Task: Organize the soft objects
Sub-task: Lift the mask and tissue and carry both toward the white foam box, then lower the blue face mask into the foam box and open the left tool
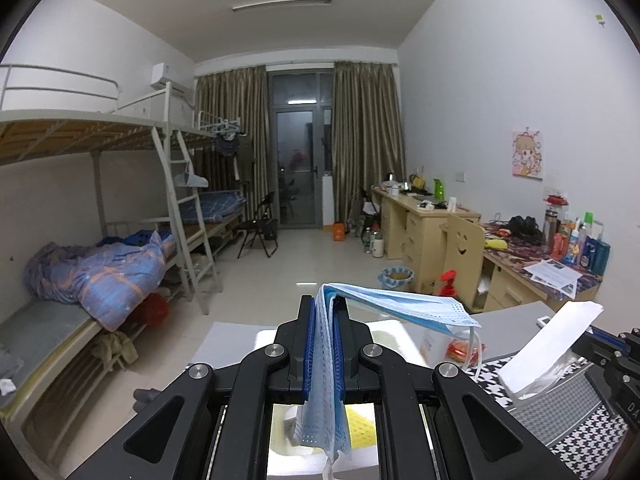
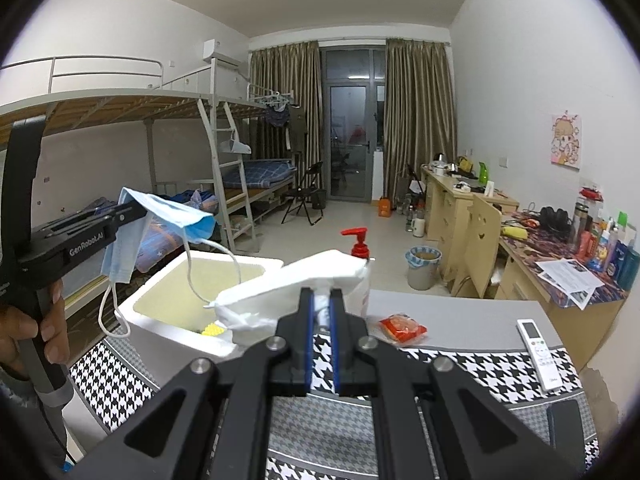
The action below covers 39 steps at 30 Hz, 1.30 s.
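Holding a blue mask (image 1: 400,304) in my left tool (image 1: 324,320), jaws clamped. My right tool (image 2: 320,304) pinches a tissue pack (image 2: 288,284). Neither is inside the foam box (image 2: 160,320) yet.

Room evenly but dimly lit, cool cast. Light source: ceiling tube lamp (image 1: 282,3), reflected in dark glass door (image 1: 294,160). Shadows soft, weak. Pale floor (image 1: 304,256) shows faint sheen. Strong fisheye bending at edges, black vignette in corners. Distant clutter slightly soft, grainy; near parts sharp.
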{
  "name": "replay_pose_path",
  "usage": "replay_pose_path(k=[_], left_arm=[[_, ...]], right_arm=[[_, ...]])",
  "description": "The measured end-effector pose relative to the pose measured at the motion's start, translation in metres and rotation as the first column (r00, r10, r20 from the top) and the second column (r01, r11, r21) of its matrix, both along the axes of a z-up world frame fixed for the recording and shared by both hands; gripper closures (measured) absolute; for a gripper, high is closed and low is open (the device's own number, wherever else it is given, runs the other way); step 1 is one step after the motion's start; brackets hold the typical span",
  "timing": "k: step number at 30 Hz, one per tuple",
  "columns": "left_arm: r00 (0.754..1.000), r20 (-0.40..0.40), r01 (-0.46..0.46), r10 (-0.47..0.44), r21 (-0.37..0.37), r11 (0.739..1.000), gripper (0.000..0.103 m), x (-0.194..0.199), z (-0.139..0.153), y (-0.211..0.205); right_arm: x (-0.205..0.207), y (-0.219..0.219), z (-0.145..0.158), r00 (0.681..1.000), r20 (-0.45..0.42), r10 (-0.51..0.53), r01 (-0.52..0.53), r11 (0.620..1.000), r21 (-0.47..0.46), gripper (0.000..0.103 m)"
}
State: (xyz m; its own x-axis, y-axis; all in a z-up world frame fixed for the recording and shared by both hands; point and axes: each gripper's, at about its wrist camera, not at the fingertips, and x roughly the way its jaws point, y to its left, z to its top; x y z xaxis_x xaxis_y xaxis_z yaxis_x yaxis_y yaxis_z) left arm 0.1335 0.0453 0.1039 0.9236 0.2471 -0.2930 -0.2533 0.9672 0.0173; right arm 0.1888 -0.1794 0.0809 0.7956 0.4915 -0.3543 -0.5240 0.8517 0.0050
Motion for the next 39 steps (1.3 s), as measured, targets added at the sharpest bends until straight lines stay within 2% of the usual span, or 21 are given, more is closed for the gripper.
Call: replay_pose_path(k=[4, 13, 30, 32, 33, 34, 35, 36, 37, 39], left_arm=[[0.999, -0.008, -0.034, 0.033, -0.007, 0.999, 0.094, 0.002, -0.003, 0.010], [0.998, -0.043, -0.043, 0.043, -0.013, 0.999, 0.094, 0.010, -0.011, 0.017], [0.988, -0.155, -0.009, 0.002, -0.045, 0.999, 0.094, 0.040, -0.038, 0.028], [0.984, -0.177, -0.003, -0.006, -0.051, 0.999, 0.089, 0.044, -0.041, 0.029], [0.982, -0.186, -0.003, -0.007, -0.052, 0.999, 0.079, 0.046, -0.042, 0.029], [0.981, -0.194, 0.000, -0.010, -0.051, 0.999, 0.061, 0.047, -0.044, 0.028], [0.981, -0.195, 0.006, -0.016, -0.048, 0.999, 0.050, 0.046, -0.045, 0.028], [0.981, -0.192, 0.012, -0.021, -0.047, 0.999, 0.031, 0.045, -0.045, 0.027], [0.984, -0.177, 0.012, -0.020, -0.046, 0.999, 0.023, 0.042, -0.044, 0.028], [0.987, -0.163, 0.007, -0.013, -0.039, 0.999, 0.021, 0.039, -0.043, 0.029]], right_arm=[[0.002, 0.006, 0.000, 1.000, -0.001, 0.017, -0.017, 1.000, -0.004, 0.094], [0.010, 0.021, -0.002, 0.999, -0.023, 0.028, -0.028, 1.000, -0.014, 0.094], [0.018, 0.035, -0.006, 0.999, -0.041, 0.023, -0.025, 0.999, -0.039, 0.094], [0.018, 0.036, -0.006, 0.999, -0.042, 0.024, -0.026, 0.999, -0.042, 0.094], [0.018, 0.037, -0.006, 0.999, -0.043, 0.026, -0.027, 0.999, -0.042, 0.094], [0.018, 0.038, -0.005, 0.999, -0.044, 0.026, -0.028, 0.999, -0.043, 0.094], [0.018, 0.038, -0.005, 0.999, -0.045, 0.027, -0.029, 0.999, -0.043, 0.094], [0.019, 0.038, -0.006, 0.999, -0.046, 0.028, -0.030, 0.999, -0.044, 0.094], [0.019, 0.039, -0.006, 0.999, -0.045, 0.027, -0.029, 0.999, -0.045, 0.094], [0.020, 0.040, -0.006, 0.999, -0.046, 0.027, -0.029, 0.998, -0.048, 0.094]])
